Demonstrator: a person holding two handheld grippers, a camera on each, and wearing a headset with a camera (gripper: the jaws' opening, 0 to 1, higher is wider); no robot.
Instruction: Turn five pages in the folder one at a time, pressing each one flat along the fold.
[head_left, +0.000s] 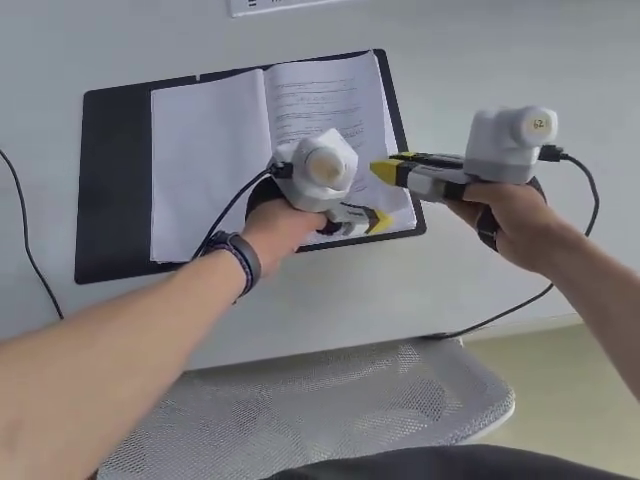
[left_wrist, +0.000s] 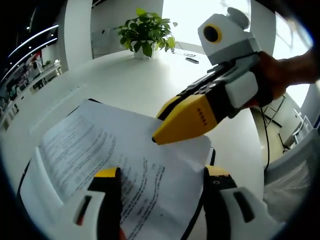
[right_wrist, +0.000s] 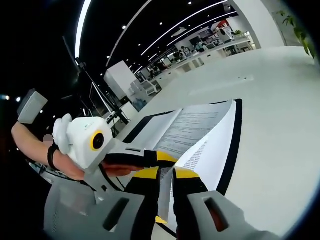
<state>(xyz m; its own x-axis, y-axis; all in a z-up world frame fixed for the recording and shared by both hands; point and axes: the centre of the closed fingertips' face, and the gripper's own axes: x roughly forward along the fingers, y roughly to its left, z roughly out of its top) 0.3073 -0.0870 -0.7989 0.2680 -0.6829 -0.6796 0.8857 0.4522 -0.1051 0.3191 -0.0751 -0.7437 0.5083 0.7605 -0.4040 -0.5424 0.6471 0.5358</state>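
Shows, in the head view, a black folder (head_left: 110, 180) lying open on the white table (head_left: 480, 60), upper centre of the frame, white sheets on both halves. Finds the right gripper (head_left: 385, 172) at the right edge of the printed page (head_left: 330, 100), right of centre in the frame, jaws closed on that sheet. Confirms this in the right gripper view: thin white paper running up between the two yellow tips at bottom centre, the page bowed up off the stack. Puts the left gripper (head_left: 372, 222) just below the right one, over the page's lower right corner. Has, in the left gripper view, its jaws spread wide at the bottom of the frame, print between them, nothing clamped. Places a plant (left_wrist: 145, 32) at the top of that view, far across the table. Catches a mesh chair (head_left: 330, 400) along the bottom of the head view
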